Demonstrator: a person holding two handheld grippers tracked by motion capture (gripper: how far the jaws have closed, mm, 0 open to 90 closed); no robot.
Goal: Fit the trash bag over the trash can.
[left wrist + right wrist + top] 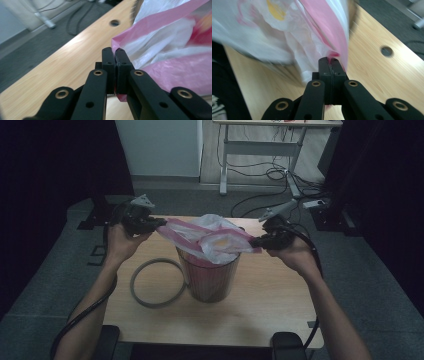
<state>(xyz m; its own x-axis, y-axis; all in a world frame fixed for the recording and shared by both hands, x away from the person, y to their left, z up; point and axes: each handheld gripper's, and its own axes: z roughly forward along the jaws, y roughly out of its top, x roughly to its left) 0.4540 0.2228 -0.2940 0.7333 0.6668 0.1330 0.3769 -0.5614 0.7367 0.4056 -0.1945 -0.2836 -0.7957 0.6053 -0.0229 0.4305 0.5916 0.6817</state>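
Pink-and-white plastic bag (215, 240) at frame centre, draped over mesh wastebasket (210, 280) on desk (270, 305). Left gripper (156, 224) clamped on bag's pink edge at centre-left; right gripper (255, 241) clamped on opposite edge, centre-right. Bag stretched w/ long axis left–right btwn both jaws, mouth above basket rim. Grey ring (156, 282) lower left of basket. Gripper views: pink film pinched btwn shut jaws; high view: basket underneath.

pink-and-white bag (210, 237), brown bin (210, 280), grey ring (156, 282)
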